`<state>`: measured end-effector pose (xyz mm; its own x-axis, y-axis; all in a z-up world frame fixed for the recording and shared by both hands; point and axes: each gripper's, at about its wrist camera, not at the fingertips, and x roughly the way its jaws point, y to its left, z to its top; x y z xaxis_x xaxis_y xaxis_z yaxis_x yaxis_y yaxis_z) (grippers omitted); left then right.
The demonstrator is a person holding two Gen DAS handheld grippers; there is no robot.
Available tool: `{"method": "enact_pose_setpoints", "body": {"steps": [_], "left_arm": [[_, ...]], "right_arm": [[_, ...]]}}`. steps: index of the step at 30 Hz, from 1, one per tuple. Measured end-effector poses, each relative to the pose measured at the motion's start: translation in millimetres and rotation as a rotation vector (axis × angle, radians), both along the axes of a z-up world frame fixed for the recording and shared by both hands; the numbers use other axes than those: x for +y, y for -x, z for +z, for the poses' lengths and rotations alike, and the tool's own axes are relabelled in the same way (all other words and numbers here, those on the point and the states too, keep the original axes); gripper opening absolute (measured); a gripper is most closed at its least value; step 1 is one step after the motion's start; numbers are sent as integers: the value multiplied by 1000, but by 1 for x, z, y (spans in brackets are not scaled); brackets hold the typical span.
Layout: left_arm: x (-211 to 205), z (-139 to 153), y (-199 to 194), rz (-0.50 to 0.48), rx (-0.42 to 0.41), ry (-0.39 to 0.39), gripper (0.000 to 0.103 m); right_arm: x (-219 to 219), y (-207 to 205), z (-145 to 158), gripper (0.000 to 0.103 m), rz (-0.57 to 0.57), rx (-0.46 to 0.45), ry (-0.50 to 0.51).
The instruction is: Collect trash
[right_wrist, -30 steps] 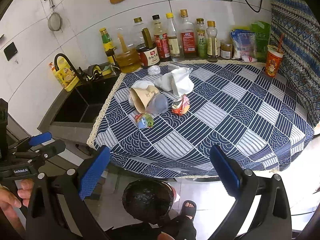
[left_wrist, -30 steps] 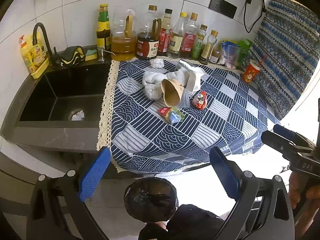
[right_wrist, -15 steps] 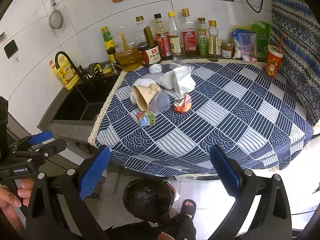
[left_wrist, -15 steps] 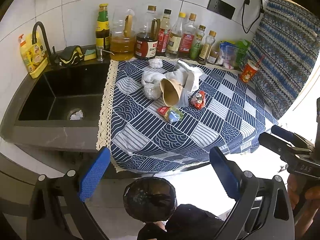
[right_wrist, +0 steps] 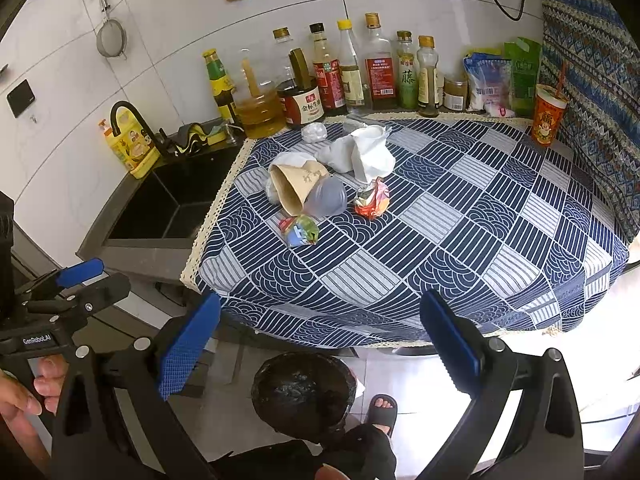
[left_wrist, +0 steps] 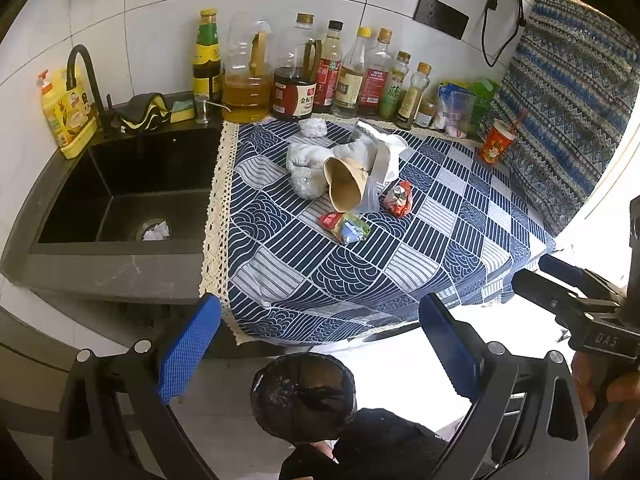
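A pile of trash lies on the blue patterned tablecloth (left_wrist: pixel 360 276): a brown paper cup (left_wrist: pixel 344 188) on its side, crumpled white plastic (left_wrist: pixel 304 172), a crushed white cup (right_wrist: pixel 370 154), a clear plastic cup (right_wrist: pixel 326 200), a red wrapper (left_wrist: pixel 399 199), a colourful wrapper (left_wrist: pixel 346 228) and a tissue ball (left_wrist: pixel 313 127). A bin lined with a black bag (left_wrist: pixel 303 394) stands on the floor in front of the counter. My left gripper (left_wrist: pixel 318 344) and my right gripper (right_wrist: pixel 318 340) hover open and empty above the bin, short of the counter edge.
A black sink (left_wrist: pixel 120 200) with a tap and a paper wad at its drain lies left of the cloth. Several sauce and oil bottles (left_wrist: pixel 344 76) line the back wall. A red cup with a straw (right_wrist: pixel 550 114) stands at the back right. A sandalled foot (right_wrist: pixel 382 408) is beside the bin.
Both views have drifted only slightly. The trash lies where it was and both grippers stay open.
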<state>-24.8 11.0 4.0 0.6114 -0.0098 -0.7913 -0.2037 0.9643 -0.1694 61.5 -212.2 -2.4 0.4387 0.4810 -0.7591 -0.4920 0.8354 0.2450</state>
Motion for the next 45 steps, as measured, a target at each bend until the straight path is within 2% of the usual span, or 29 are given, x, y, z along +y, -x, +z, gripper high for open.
{"method": "enact_pose_setpoints", "body": {"steps": [14,24,35,40,45], "left_arm": [[3,-10,-1,-12,23,20,96],[8,-27,-23,4,66,67,96],[14,-53,-70,51,130,145,96],[15,-61,-101,65,152,187,96],[15,-68,-136,70,165,204,96]], "right_arm": [[0,4,-6,99,-6,26,14],[3,-24,-24,99,28,83,-9],[15,-95,-43,97,97,130,3],[21,-133,-51,97,130,150,-1],[25,-168,-65,92,164,188,-14]]}}
